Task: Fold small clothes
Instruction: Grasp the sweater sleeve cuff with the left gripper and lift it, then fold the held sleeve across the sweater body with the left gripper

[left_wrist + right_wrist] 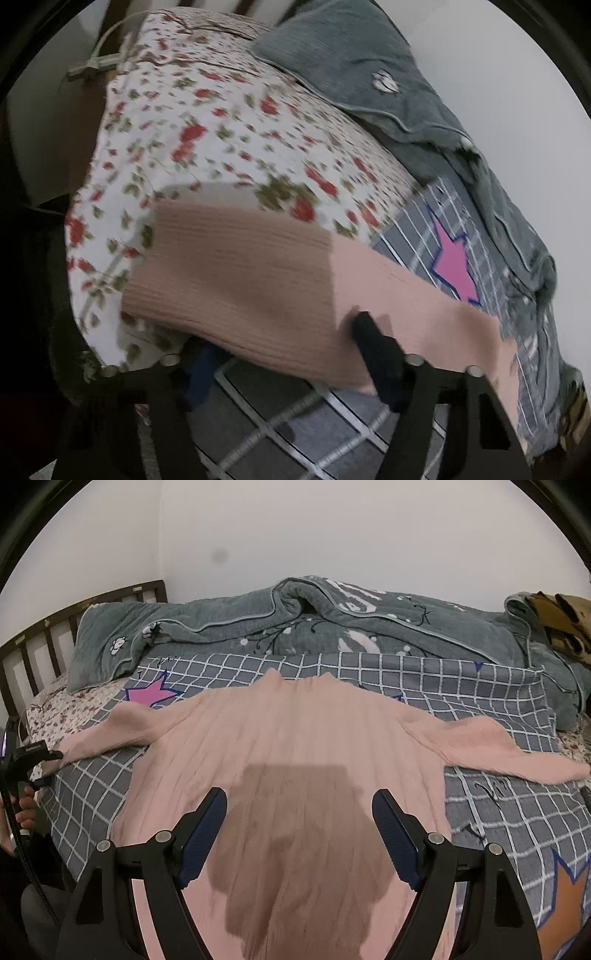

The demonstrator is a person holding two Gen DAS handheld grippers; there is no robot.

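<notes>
A pink ribbed sweater (pixel 295 746) lies flat on the grey checked sheet (pixel 480 701), neck to the far side, both sleeves spread out. My right gripper (pixel 299 834) is open and empty, hovering over the sweater's lower body. My left gripper (pixel 280 365) holds the cuff end of the left sleeve (pixel 240 269): one finger (pixel 376 354) lies on top of the fabric and the other is hidden under it. In the right wrist view the left gripper (pixel 55 755) sits at that sleeve's tip.
A rumpled grey quilt (pixel 332 627) lies along the far side of the bed by the white wall. A floral sheet (pixel 207 122) covers the head end near the dark wooden headboard (pixel 44 642). A brown patterned cloth (pixel 561 624) sits far right.
</notes>
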